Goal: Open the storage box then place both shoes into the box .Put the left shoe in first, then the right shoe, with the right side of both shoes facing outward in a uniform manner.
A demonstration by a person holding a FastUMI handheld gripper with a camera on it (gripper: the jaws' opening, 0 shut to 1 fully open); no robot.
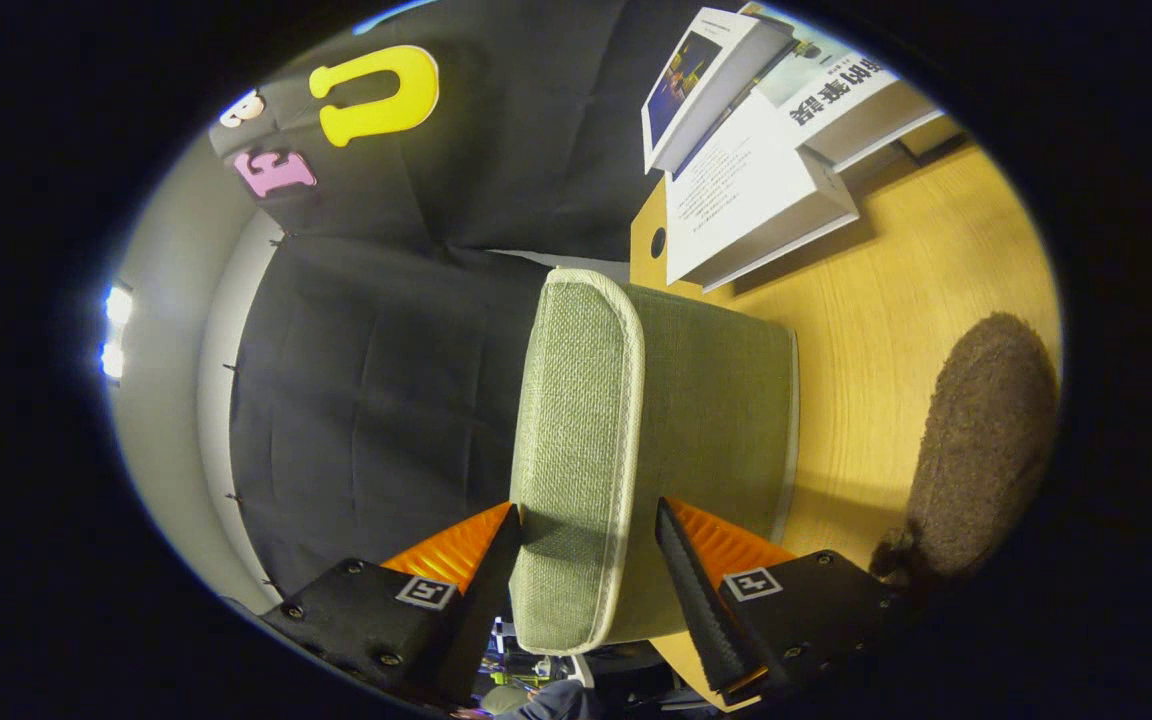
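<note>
- Step in hand, as I judge it: opening the storage box point(706, 400) by its lid point(576, 450). Keep the grip square on the lid's edge and swing it clear steadily.
- The gripper point(586, 560), bottom centre, is part open, its fingers flanking the lid; contact unclear.
- A brown shoe point(986, 450) lies on the desk point(896, 300), lower right.

The one camera rides on the gripper point(586, 570) and looks forward along its two fingers at the lower centre, rolled sideways so the wooden table point(886, 330) runs down the right of the frame. It sits very close to the green storage box point(636, 420) at centre.
</note>
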